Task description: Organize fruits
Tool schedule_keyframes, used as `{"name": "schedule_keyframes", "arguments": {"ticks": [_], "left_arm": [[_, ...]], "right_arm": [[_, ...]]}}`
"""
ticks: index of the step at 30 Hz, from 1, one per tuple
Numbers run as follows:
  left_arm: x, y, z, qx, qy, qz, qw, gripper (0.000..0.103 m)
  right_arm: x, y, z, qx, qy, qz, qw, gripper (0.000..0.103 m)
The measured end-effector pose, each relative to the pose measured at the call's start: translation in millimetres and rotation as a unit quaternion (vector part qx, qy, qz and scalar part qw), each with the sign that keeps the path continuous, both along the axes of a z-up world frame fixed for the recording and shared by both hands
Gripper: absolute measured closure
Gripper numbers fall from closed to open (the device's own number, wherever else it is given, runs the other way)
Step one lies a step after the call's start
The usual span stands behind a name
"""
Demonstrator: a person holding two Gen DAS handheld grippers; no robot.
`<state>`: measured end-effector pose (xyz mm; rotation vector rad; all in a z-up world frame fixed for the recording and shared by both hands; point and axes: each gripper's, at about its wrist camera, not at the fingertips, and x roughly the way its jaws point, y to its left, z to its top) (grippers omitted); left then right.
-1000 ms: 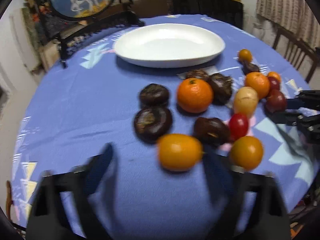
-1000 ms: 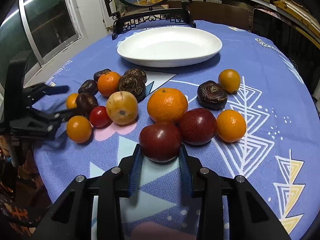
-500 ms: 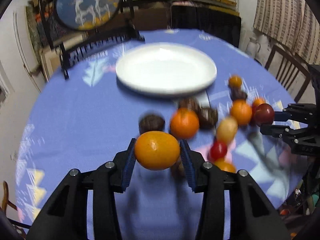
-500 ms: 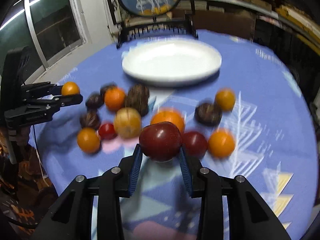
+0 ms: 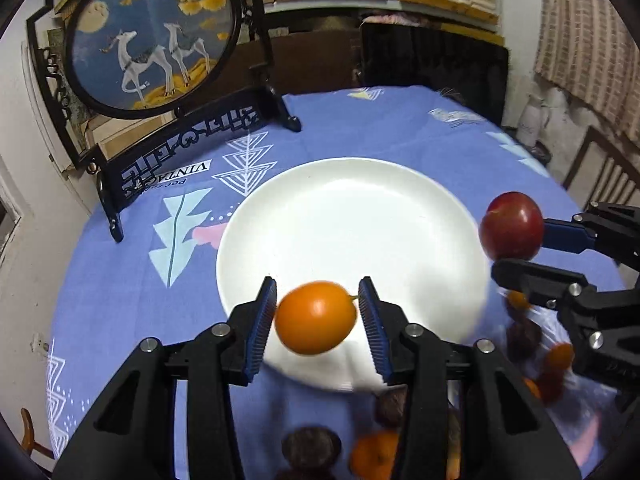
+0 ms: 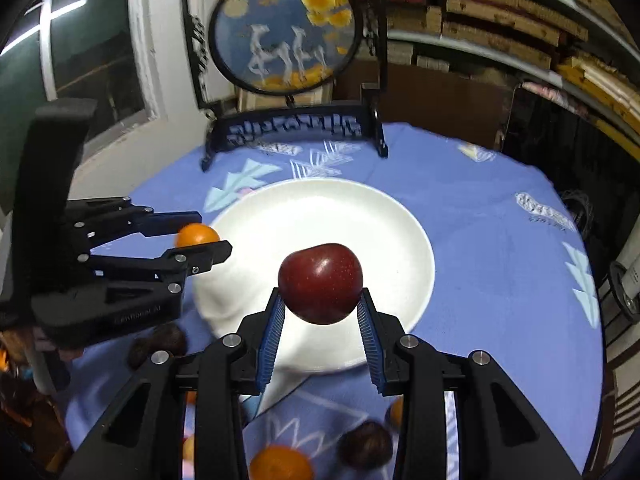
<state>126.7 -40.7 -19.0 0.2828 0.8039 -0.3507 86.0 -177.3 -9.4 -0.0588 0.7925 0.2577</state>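
We carry fruit over the plate [image 5: 344, 216]: left claw [image 5: 317, 316] has just closed on an orange [image 5: 315, 317], right claw [image 6: 320, 306] clamps a plum [image 6: 320, 278]. Next, lower and release, probably at six o'clock.

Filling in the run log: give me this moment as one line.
left gripper: shut on orange fruit | right gripper: shut on red fruit | both above white plate, plate empty

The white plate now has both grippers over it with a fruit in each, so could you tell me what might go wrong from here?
1. The left gripper and right gripper converge on one white plate; their fingers could collide.
2. The orange fruit and dark red fruit are round, and may roll off the shallow plate when released.
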Motion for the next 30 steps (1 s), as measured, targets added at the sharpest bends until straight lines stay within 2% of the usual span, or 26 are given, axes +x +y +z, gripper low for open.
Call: {"name": "schedule_keyframes", "arguments": {"ticks": [6, 10, 12, 13, 15, 17, 21, 24, 30], "left_arm": [[37.6, -8.9, -26.3, 0.022, 0.028, 0.021, 0.9992, 0.07], [48.1, -8.0, -38.3, 0.022, 0.047, 0.027, 0.9983, 0.066], [47.6, -3.8, -37.7, 0.022, 0.041, 0.032, 0.9984, 0.054], [47.0, -1.3, -36.8, 0.021, 0.039, 0.033, 0.9985, 0.051], [43.9, 6.1, -32.6, 0.018, 0.035, 0.038, 0.9985, 0.047], [38.8, 12.2, -26.9, 0.014, 0.031, 0.04, 0.9986, 0.047], [15.2, 23.3, -11.2, 0.003, 0.015, 0.044, 0.9989, 0.036], [-11.9, 30.1, -2.3, 0.007, -0.002, 0.031, 0.9995, 0.03], [-76.2, 60.4, 0.7, 0.004, -0.013, 0.01, 0.9999, 0.023]], "right_arm": [[53.9, 2.5, -29.0, -0.01, 0.044, -0.01, 0.999, 0.066], [69.3, 7.7, -45.3, -0.027, 0.074, -0.007, 0.997, 0.063], [69.0, 8.9, -43.5, -0.041, 0.063, -0.011, 0.997, 0.055], [64.9, 7.8, -37.6, -0.041, 0.046, -0.014, 0.998, 0.048], [59.0, 4.4, -29.2, -0.036, 0.031, -0.017, 0.999, 0.045], [48.3, 1.0, -18.5, -0.028, 0.022, -0.015, 0.999, 0.045], [16.9, -2.5, -0.4, -0.022, 0.007, -0.008, 1.0, 0.045], [-19.1, -0.9, 9.3, -0.015, 0.002, 0.009, 1.0, 0.041], [-113.2, 28.6, -4.4, -0.003, 0.018, 0.095, 0.995, 0.041]]}}
